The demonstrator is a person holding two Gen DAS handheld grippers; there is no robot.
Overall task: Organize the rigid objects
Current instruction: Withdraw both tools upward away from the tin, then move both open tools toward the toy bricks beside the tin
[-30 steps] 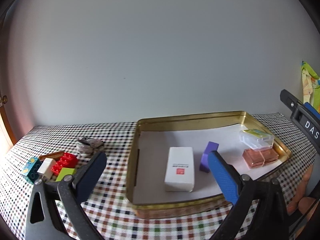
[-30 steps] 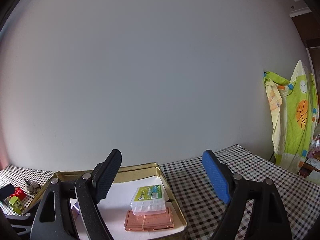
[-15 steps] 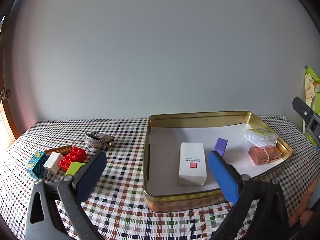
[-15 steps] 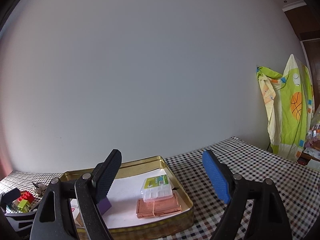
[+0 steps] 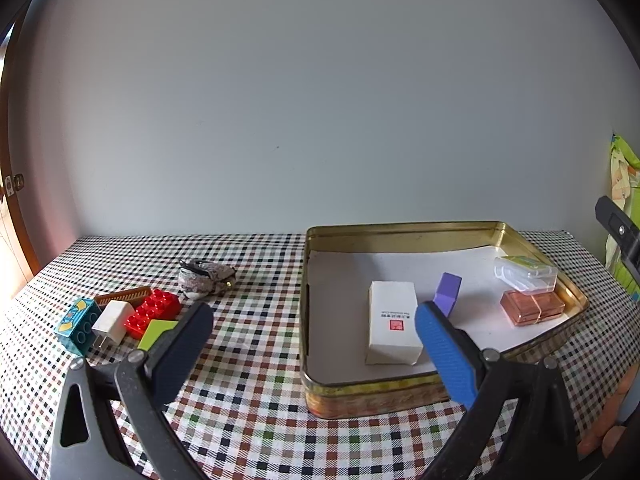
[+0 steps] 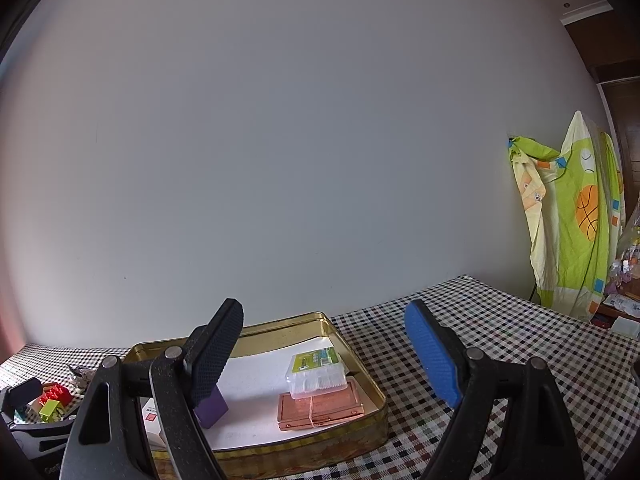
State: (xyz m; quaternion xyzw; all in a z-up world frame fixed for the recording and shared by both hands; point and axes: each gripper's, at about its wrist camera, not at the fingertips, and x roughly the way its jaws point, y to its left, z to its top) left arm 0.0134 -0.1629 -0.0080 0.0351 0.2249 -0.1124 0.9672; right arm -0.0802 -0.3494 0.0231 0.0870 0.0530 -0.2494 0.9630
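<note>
I see the checked tablecloth (image 5: 256,364) running under both grippers, and ahead and to the right of my left gripper (image 5: 310,338) sits the gold tin tray (image 5: 400,229), the biggest thing on it. My left gripper hangs above the cloth with its jaws spread wide and nothing between them; my right gripper (image 6: 324,354) is equally wide apart and empty, with the tray ahead and to its left. Inside the tray, just beyond the left gripper's blue finger, lies the white box (image 5: 392,322), with the purple block (image 5: 447,293) just beside it on the right. Further right, near the tray's wall, a copper case (image 5: 532,307) lies flat, and the clear plastic box (image 5: 525,273) rests at its far edge. Left of the left gripper's black finger is a cluster outside the tray: a patterned pouch (image 5: 205,280), red bricks (image 5: 154,310), a blue brick (image 5: 77,326), a white charger (image 5: 112,322), a green piece (image 5: 156,332) and a brown comb (image 5: 124,294).
</note>
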